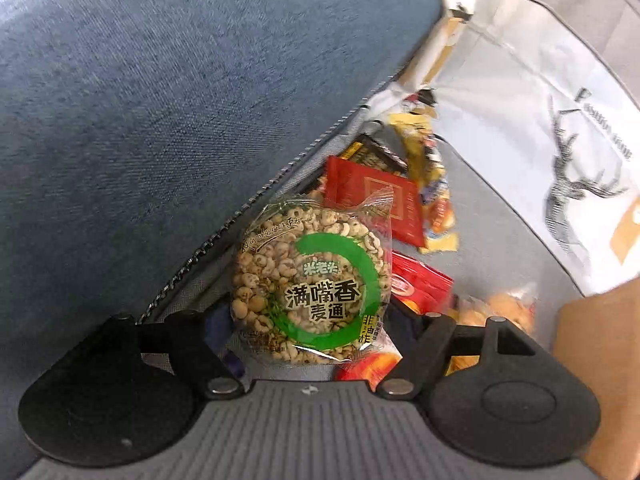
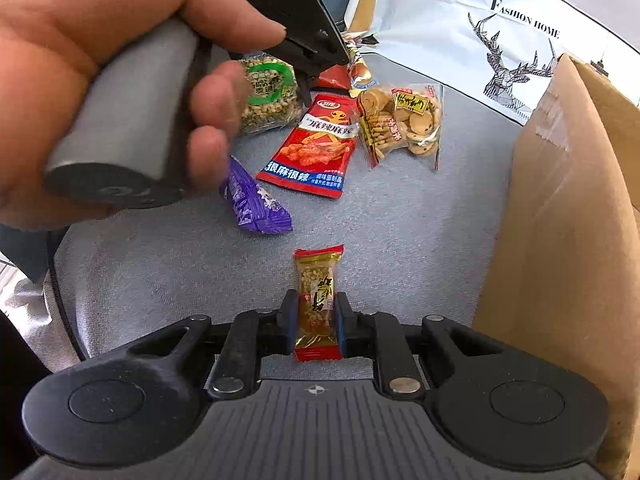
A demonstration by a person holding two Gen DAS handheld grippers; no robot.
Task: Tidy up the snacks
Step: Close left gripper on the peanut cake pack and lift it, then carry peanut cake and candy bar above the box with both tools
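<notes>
My left gripper (image 1: 316, 320) is shut on a round puffed-grain cake in clear wrap with a green ring (image 1: 312, 284) and holds it above the grey cushion; it also shows in the right wrist view (image 2: 268, 92). My right gripper (image 2: 317, 316) is shut on a small peanut-brittle bar with red ends (image 2: 318, 300) just above the cushion. A red spicy-snack packet (image 2: 316, 144), a bag of small biscuits (image 2: 400, 120) and a purple candy wrapper (image 2: 256, 204) lie on the cushion ahead.
A cardboard box (image 2: 568, 216) stands at the right. A white pillow with a deer print (image 2: 480, 28) lies behind the snacks. A blue fabric sofa back (image 1: 180, 100) fills the left of the left wrist view. More red and yellow packets (image 1: 400, 200) lie beyond.
</notes>
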